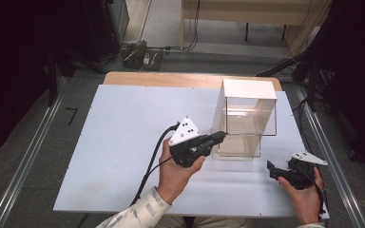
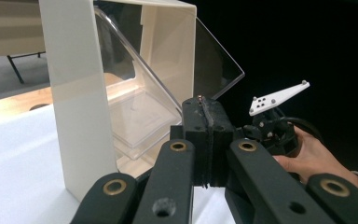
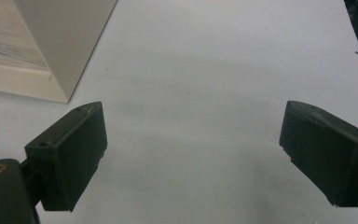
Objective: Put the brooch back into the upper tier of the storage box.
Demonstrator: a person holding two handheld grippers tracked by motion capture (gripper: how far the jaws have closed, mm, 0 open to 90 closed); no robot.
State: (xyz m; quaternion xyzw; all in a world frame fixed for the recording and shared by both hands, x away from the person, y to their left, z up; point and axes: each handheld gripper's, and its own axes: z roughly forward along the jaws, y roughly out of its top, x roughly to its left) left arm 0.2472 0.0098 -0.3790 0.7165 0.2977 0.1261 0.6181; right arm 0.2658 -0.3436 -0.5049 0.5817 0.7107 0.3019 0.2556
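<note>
Grippers beside a clear box on the white table

Clear box with white side panels stands upright toward the table's far right; a transparent flap leans inside it, otherwise nothing in it. Left gripper has its jaws pressed together with nothing between them, tips at the box's near left corner. Right gripper, near the table's front right edge, has its jaws spread wide over bare tabletop.
</note>
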